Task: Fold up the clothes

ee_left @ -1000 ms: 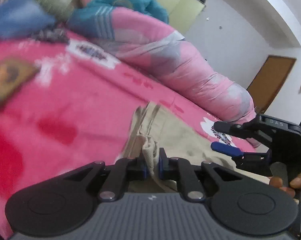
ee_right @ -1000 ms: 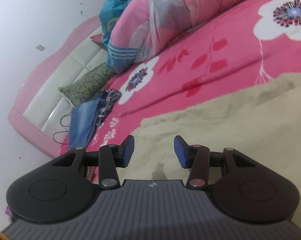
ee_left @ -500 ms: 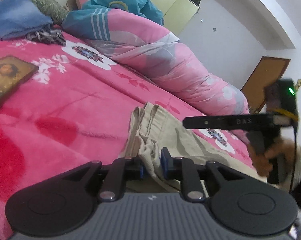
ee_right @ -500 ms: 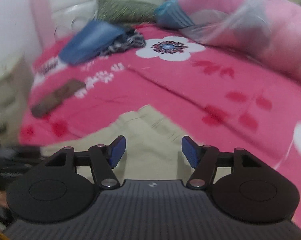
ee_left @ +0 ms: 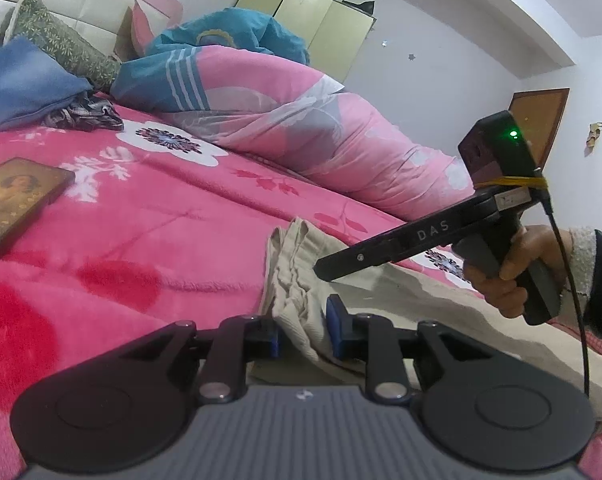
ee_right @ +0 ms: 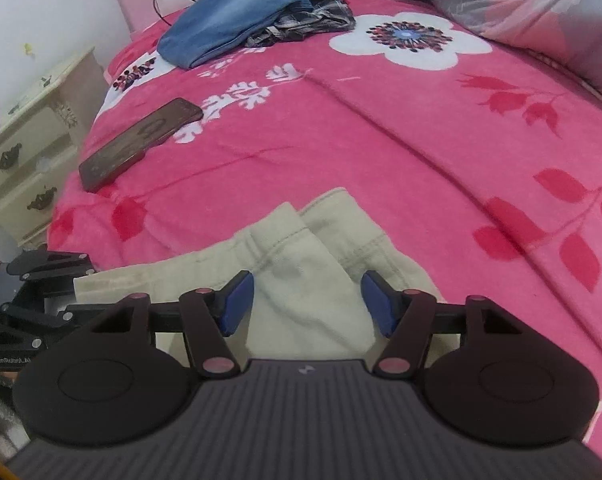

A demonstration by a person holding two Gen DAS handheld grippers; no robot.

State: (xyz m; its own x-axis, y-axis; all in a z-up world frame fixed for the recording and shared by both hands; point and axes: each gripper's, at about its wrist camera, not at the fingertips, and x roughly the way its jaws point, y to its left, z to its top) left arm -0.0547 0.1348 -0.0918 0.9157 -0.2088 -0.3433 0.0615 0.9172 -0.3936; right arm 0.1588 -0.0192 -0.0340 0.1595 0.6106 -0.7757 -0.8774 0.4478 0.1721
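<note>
My left wrist camera sits low over the pink bed (ee_left: 149, 216), close behind its tongs (ee_left: 303, 330), facing the rolled quilt (ee_left: 301, 128) and far wall. My right one tilts down steeply towards the headboard end. Both share the beige trousers (ee_right: 301, 280), phone (ee_right: 141, 144) and blue jeans (ee_right: 229, 12)

My left gripper (ee_left: 301, 330) has just been opening, its jaws a little apart with cloth between them, while my right gripper (ee_right: 307, 304), held in my hand (ee_left: 513, 272), tips down, jaws closing but wide.
</note>
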